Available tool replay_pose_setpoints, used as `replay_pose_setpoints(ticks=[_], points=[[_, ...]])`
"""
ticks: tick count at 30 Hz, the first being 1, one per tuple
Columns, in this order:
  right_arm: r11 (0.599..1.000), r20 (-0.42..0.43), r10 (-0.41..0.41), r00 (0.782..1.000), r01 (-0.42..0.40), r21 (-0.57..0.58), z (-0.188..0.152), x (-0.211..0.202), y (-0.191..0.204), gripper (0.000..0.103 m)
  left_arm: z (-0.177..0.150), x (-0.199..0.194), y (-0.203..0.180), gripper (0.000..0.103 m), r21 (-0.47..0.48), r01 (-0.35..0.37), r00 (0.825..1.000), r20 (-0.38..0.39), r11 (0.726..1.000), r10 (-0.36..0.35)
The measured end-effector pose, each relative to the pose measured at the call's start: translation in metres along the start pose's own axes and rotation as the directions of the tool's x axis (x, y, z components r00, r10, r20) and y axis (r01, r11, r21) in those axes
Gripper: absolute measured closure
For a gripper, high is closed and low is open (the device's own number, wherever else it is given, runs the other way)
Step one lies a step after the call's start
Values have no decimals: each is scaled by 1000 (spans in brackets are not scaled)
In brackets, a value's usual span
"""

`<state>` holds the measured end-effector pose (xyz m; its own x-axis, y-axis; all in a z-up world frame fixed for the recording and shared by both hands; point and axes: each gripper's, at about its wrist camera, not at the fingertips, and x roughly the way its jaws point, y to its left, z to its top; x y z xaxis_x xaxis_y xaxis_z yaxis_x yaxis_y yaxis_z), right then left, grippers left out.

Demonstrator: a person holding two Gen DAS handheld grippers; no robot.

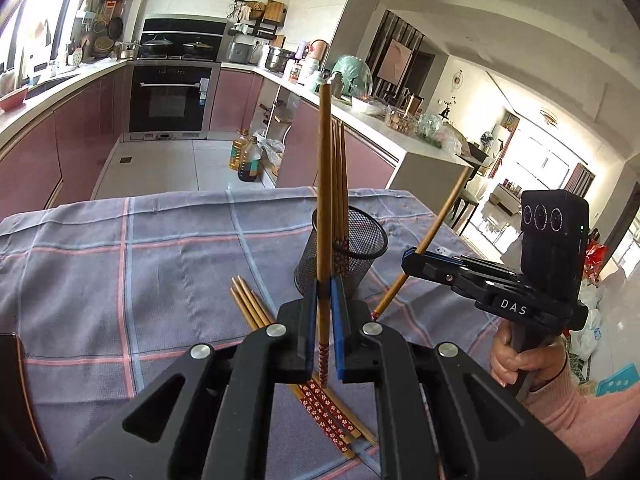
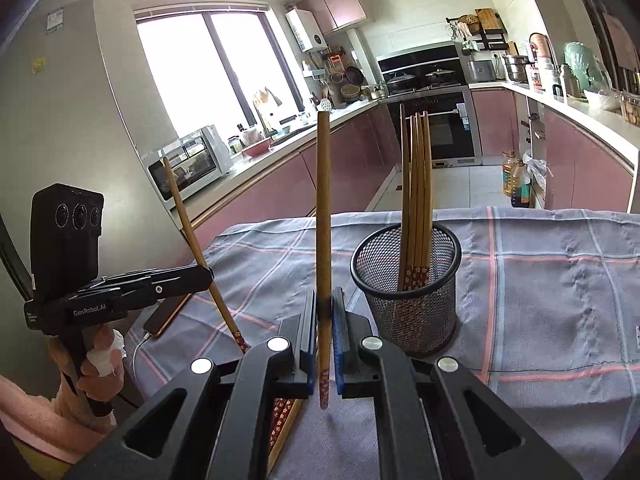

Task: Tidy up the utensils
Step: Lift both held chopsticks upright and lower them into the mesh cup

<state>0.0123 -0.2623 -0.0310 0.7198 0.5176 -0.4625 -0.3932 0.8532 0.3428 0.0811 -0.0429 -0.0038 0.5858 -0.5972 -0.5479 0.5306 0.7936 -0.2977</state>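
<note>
My left gripper (image 1: pixel 324 288) is shut on one brown chopstick (image 1: pixel 324 200), which stands upright with its red patterned end hanging below the pads. Just behind it is a black mesh cup (image 1: pixel 352 248) holding several chopsticks (image 1: pixel 340 180) upright. More chopsticks (image 1: pixel 256 308) lie loose on the checked cloth under the gripper. My right gripper (image 2: pixel 325 300) is shut on another chopstick (image 2: pixel 323 220), held upright left of the mesh cup (image 2: pixel 408 280). Each gripper shows in the other's view: the right gripper (image 1: pixel 410 258) and the left gripper (image 2: pixel 206 274), each with a slanted chopstick.
A grey-blue checked cloth (image 2: pixel 560 300) covers the table. A phone (image 2: pixel 168 314) with a white cable lies near the table's left side. Beyond the table are pink kitchen cabinets, an oven (image 1: pixel 172 96) and oil bottles (image 1: pixel 248 156) on the floor.
</note>
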Motion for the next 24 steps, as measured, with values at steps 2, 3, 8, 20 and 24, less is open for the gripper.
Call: replay_pose_setpoints(ticks=[2, 3, 8, 20, 24], points=[[1000, 18, -5, 1000, 5, -4, 5, -4, -2, 97, 7, 2, -2, 95, 4, 1, 1000, 14, 1000, -1], [1000, 27, -9, 1000, 10, -9, 9, -6, -2, 97, 11, 2, -4, 95, 8, 3, 1000, 23, 1000, -3], [999, 68, -25, 997, 28, -34, 29, -13, -6, 97, 32, 7, -11, 95, 31, 3, 998, 65, 1000, -5], [995, 137, -50, 989, 60, -77, 72, -33, -14, 97, 77, 15, -38, 95, 90, 21, 992, 124, 996, -32], [994, 160, -57, 986, 72, -86, 83, -36, -17, 97, 89, 20, -45, 95, 107, 21, 990, 136, 994, -36]])
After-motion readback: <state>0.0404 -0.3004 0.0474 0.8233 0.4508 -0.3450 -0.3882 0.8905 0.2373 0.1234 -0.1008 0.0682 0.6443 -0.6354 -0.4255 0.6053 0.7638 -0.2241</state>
